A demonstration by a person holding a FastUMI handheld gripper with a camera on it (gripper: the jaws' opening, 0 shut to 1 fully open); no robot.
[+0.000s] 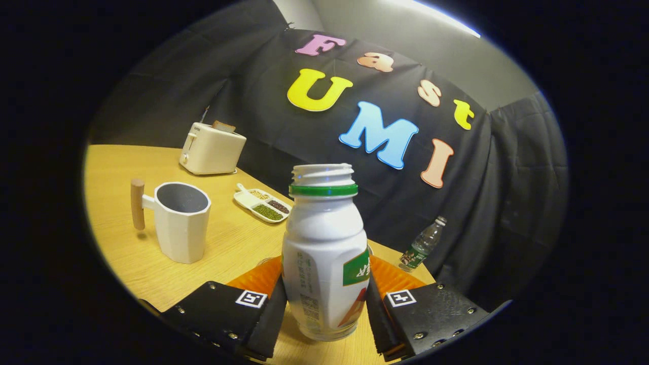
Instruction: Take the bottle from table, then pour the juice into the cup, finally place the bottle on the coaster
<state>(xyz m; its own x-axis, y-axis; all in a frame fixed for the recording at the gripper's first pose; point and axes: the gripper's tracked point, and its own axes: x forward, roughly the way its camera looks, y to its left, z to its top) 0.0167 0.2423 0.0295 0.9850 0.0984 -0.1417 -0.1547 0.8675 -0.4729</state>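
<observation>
Gripper view: a white plastic bottle (324, 253) with a green neck ring and an uncapped threaded mouth is seen upright between the two fingers of the gripper (324, 309). The bottle's flanks are pressed on from both sides by the fingers, so the claw is closed around the lower body of the bottle. Whether the bottle's base is touching the light wooden table (116, 167) or is lifted just off it cannot be told.

Beyond the fingers, to the left of the bottle, a white faceted ceramic cup (181, 222) with a wooden peg handle is set on the table, well apart from the bottle. Farther back, a white divided dish (262, 203) holding green, dark and pale grains is laid beside a cream toaster (212, 148) with a slice of bread in its slot. A clear plastic water bottle (423, 244) with a green label is seen near the table's far edge, to the right of the held bottle.
</observation>
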